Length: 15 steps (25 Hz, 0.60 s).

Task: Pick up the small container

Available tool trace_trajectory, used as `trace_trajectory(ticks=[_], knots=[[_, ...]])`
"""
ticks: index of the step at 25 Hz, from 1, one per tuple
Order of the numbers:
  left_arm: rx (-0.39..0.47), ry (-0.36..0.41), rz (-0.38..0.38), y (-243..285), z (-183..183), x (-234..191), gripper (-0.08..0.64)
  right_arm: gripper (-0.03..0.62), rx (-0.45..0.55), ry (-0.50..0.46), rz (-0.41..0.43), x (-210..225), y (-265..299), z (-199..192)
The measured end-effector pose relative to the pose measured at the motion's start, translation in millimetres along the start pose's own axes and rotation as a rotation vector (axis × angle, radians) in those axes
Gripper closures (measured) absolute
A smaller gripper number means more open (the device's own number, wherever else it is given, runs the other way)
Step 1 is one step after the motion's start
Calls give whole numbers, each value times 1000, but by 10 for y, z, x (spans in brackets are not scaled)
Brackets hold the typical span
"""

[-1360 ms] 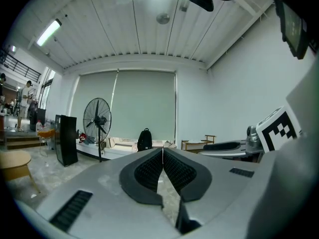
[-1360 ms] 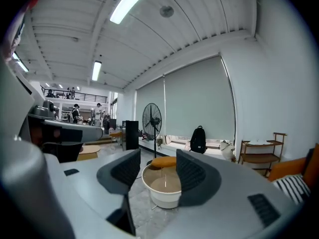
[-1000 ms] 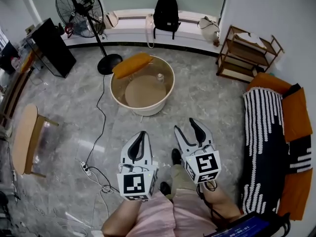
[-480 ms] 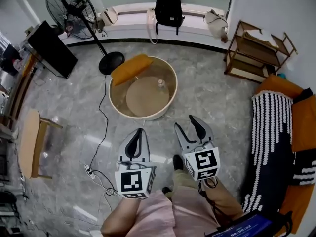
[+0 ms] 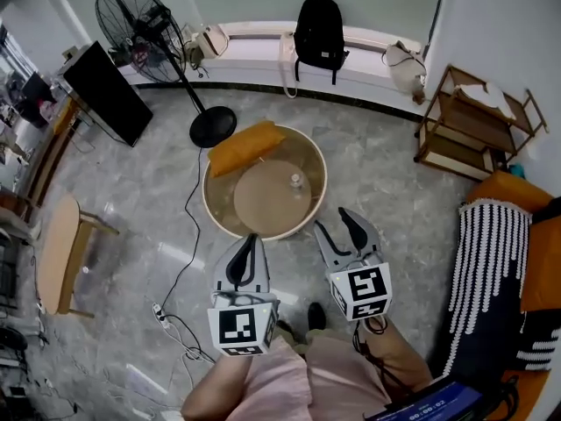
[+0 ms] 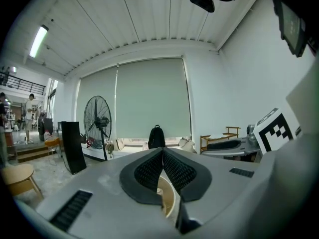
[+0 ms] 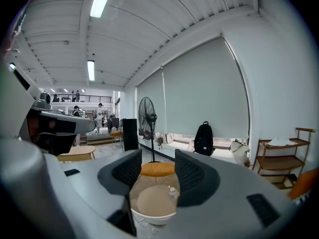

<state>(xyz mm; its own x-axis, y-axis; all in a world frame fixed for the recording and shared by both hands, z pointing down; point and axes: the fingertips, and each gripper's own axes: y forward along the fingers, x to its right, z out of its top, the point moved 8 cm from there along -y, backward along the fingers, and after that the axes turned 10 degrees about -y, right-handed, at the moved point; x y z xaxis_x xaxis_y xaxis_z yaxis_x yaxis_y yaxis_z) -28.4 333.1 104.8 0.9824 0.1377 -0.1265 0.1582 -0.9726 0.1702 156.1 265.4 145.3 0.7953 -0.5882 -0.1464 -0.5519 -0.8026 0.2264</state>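
Observation:
The small container (image 5: 296,181), a pale little bottle with a cap, stands on the tan top of a round cream table (image 5: 216,218). An orange cushion (image 5: 245,146) lies over the table's far left rim. My left gripper (image 5: 252,239) is shut with nothing in it, just short of the table's near rim. My right gripper (image 5: 333,222) is open and empty, to the right of that rim. In the right gripper view the container (image 7: 172,192) shows low between the open gripper's (image 7: 155,167) jaws, well ahead. The left gripper's (image 6: 162,152) own view shows its pads pressed together.
A standing fan (image 5: 140,20) with a black base (image 5: 213,127) is at the back left, and its cable runs to a power strip (image 5: 159,311). A black backpack (image 5: 320,33), a wooden shelf (image 5: 478,121), a black panel (image 5: 105,82), a wooden stool (image 5: 57,253) and a striped sofa (image 5: 491,270) ring the floor.
The round table with the container has come nearer to both grippers, as if the person stepped forward. Both grippers keep their states, left shut and right open.

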Motion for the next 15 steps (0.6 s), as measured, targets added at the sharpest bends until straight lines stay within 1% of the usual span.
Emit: trace_trajectory(ticks=[3, 7, 11, 15], knots=[[-11, -7, 27, 89, 22, -87, 548, 383, -6, 6, 4, 94, 153, 11], [-24, -20, 44, 212, -19, -251, 548, 383, -26, 7, 10, 98, 367, -22], [-34, -37, 42, 465, -63, -443, 548, 382, -42, 1, 13, 88, 644, -48], [-25, -46, 18, 819, 12, -690, 548, 380, -50, -17, 5, 107, 1010, 15]])
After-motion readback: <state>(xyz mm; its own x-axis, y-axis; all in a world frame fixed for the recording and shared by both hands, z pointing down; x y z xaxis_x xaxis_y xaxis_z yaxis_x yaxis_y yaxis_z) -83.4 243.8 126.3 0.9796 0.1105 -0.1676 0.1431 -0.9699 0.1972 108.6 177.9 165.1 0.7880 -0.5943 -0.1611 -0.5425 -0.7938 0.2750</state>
